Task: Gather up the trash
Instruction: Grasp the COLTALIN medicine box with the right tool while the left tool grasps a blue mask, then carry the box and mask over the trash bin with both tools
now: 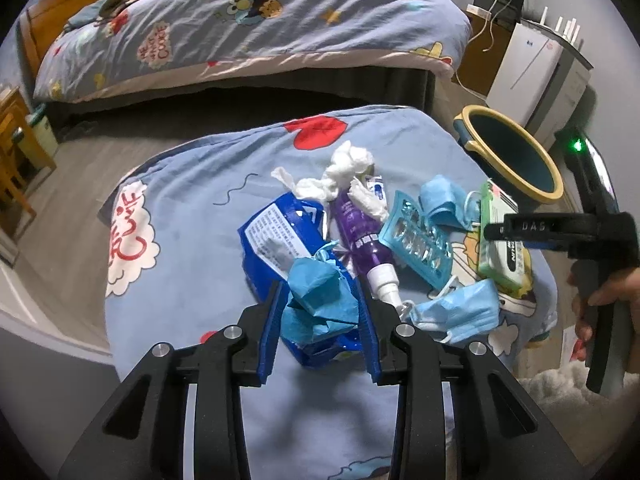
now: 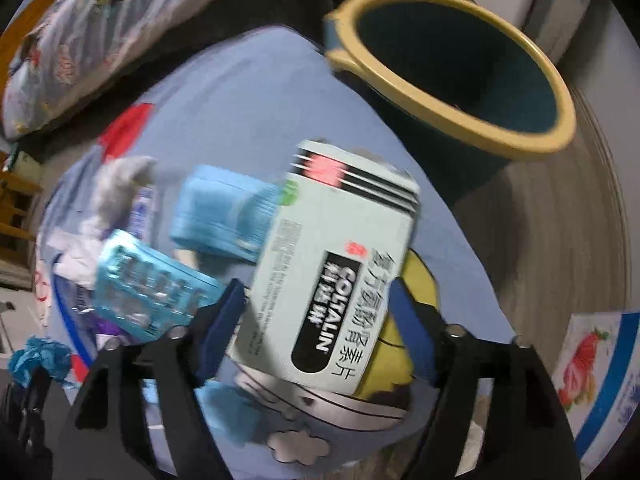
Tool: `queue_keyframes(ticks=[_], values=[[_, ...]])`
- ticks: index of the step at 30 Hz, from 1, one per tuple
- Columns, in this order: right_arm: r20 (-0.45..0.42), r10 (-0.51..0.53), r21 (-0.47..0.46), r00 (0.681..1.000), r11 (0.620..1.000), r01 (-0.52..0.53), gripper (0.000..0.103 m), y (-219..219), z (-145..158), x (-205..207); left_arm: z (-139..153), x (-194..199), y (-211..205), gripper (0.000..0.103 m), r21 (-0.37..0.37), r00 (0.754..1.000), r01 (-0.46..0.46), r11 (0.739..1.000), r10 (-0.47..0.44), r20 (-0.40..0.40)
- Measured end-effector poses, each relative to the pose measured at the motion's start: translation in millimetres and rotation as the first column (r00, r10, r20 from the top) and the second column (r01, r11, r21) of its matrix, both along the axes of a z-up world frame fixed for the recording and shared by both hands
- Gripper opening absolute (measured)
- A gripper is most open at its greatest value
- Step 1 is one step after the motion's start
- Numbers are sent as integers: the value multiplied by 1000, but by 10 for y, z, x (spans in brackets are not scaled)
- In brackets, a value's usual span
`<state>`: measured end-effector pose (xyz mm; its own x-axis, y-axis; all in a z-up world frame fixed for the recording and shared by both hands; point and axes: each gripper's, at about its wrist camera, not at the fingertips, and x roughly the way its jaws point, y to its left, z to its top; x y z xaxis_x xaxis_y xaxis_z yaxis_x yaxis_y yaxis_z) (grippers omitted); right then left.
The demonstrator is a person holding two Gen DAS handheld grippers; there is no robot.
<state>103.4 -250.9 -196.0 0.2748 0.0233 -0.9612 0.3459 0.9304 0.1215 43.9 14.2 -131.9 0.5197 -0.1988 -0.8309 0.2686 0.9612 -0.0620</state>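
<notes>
black grippers, blue pads, silver screws

Home bedroom, bed with cartoon duvet, wooden headboard

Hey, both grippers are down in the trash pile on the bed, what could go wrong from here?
1. The left gripper is shut on crumpled blue paper lying on a blue wrapper; the wrapper may lift too or the paper may slip.
2. The right gripper straddles the medicine box without clearly gripping it; it may pinch a corner and drop it.
3. The bin stands off the bed; a loose grip could spill onto the floor.
</notes>
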Motion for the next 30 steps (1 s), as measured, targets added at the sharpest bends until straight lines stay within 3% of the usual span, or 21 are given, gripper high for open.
queue_keyframes(ticks=[3, 6, 9, 15, 17, 22, 30], values=[[-43, -50, 60, 998, 997, 53, 83, -110, -117, 14, -10, 0, -8, 36, 1, 1000, 4, 1000, -4, -2], [-68, -27, 24, 997, 999, 28, 88, -100, -202, 38, -15, 7, -7, 36, 1, 1000, 6, 1000, -6, -5], [-63, 45, -36, 997, 998, -47, 77, 28, -196, 98, -14, 3, -10, 36, -1, 1000, 3, 1000, -3, -4], [-3, 41, -18, 999, 999, -41, 76, 53, -19, 60, 52, 19, 13, 36, -19, 1000, -1, 1000, 1, 20], [22, 19, 11, 1000, 1000, -19, 75, 23, 78, 23, 83, 26, 15, 36, -29, 1000, 0, 1000, 1, 28], [83, -40, 233, 996, 972, 19, 75, -109, 310, -83, 170, 45, -26, 36, -47, 999, 7, 999, -5, 50], [184, 8, 327, 983, 942, -69, 75, -140, 872, 4, 374, 65, -147, 36, -63, 994, 30, 998, -23, 106]])
